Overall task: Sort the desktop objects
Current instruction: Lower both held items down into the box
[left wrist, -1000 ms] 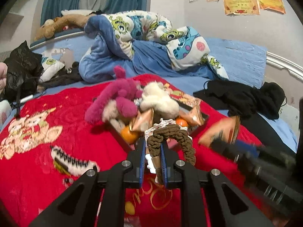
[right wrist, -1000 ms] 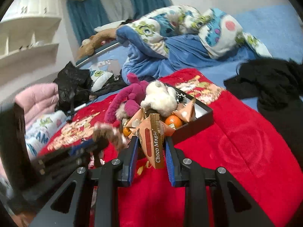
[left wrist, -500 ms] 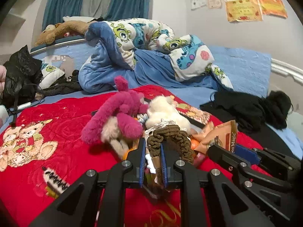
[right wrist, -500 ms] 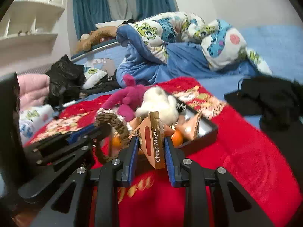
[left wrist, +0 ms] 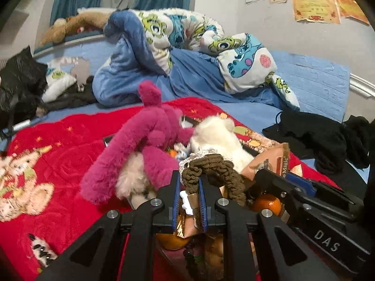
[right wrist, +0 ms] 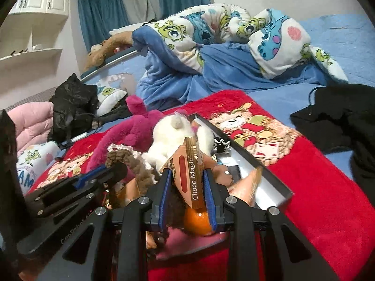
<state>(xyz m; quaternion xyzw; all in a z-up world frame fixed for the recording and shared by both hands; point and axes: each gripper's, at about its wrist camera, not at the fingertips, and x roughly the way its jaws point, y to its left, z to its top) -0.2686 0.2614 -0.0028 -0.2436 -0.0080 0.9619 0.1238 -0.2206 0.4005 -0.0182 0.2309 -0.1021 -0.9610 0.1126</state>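
My left gripper (left wrist: 189, 181) is shut on a brown scrunchie (left wrist: 211, 165) with a lace edge, which hangs over the near end of a black shallow box (right wrist: 246, 161). My right gripper (right wrist: 187, 180) is shut on an orange "Choco Magic" packet (right wrist: 191, 171), held upright above an orange (right wrist: 196, 220) in the box. The two grippers sit side by side; the left gripper (right wrist: 114, 168) shows in the right wrist view and the right gripper (left wrist: 269, 178) in the left wrist view. A pink plush (left wrist: 150, 145) and a white plush (left wrist: 220, 138) lie in the box.
The box rests on a red bear-print blanket (right wrist: 316, 187) spread on a bed. Black clothing (left wrist: 316, 140) lies to the right, a rumpled blue cartoon quilt (left wrist: 187, 53) behind, a black bag (right wrist: 70, 107) at the left. More oranges (left wrist: 267, 205) and packets fill the box.
Both grippers have moved forward, from short of the box to over its near end, still holding the scrunchie and the packet. The plush toys now loom closer.
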